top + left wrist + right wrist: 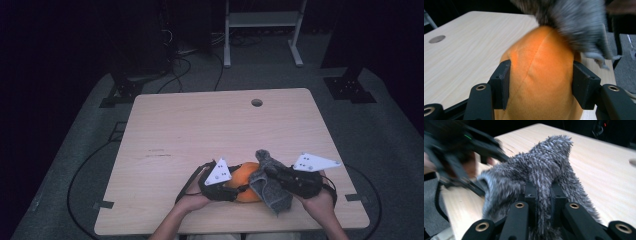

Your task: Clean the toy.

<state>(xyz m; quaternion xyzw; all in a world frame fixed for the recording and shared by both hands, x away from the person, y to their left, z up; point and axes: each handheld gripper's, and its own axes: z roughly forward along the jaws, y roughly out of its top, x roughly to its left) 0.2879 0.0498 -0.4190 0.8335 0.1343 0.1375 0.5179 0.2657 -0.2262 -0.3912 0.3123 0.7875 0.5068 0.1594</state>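
Lab, bare table, floor cables

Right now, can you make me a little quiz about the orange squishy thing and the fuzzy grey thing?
1. True or false: the left gripper squeezes the orange plush.
2. What does the right gripper pinch? A) grey fuzzy cloth B) a cup C) a spoon
3. Fill in: the round hole sits near the table's ____ edge.

Key: 1 true; 2 A; 3 far.

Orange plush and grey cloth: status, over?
Left tool shut on orange plush. Right tool shut on fuzzy grey cloth, draped against the plush. Table ahead, nothing in the way.
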